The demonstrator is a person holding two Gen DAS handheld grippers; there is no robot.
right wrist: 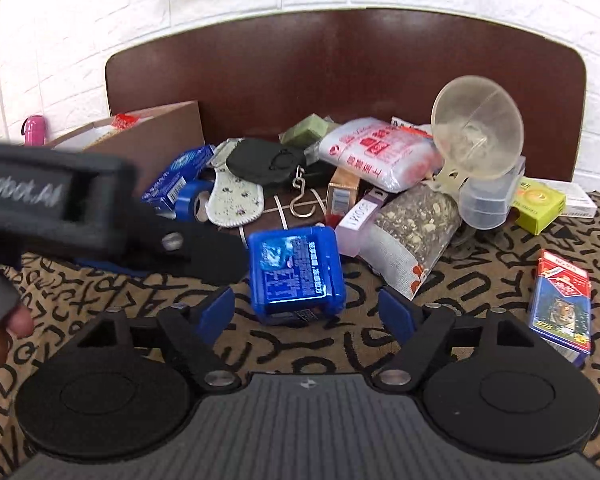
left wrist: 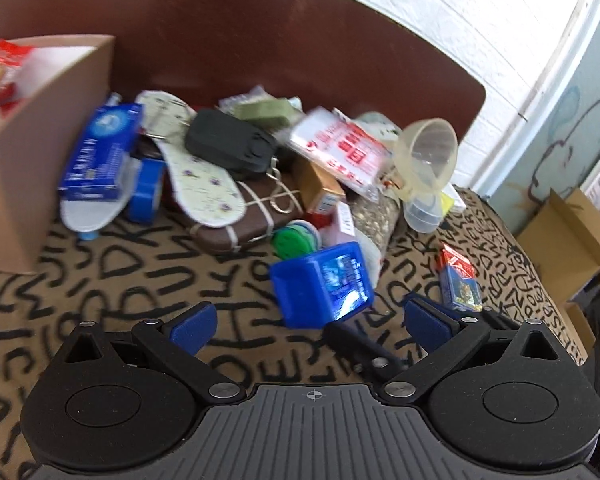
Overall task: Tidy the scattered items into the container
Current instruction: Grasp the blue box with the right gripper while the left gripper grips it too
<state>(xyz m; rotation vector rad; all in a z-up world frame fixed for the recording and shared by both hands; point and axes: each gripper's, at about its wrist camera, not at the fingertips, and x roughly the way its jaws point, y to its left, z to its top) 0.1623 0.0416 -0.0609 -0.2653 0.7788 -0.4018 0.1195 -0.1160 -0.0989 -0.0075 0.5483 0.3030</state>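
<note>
Both grippers, left (left wrist: pixel 306 322) and right (right wrist: pixel 306 312), have fingers spread wide, gripping nothing, with the blue box (right wrist: pixel 296 270) just ahead on the bed (right wrist: pixel 480 280).

I see a blue plastic case (right wrist: pixel 296 270) with a printed label lying tilted on the patterned cover, in front of the pile. Behind it are a seed bag (right wrist: pixel 412 232), a clear funnel (right wrist: pixel 478 132), a floral insole (right wrist: pixel 236 200) and a black hand scale (right wrist: pixel 266 162). The cardboard box (left wrist: pixel 32 152) stands open at the left, with red-and-white packets inside. A card pack (right wrist: pixel 562 304) lies apart on the right.
</note>
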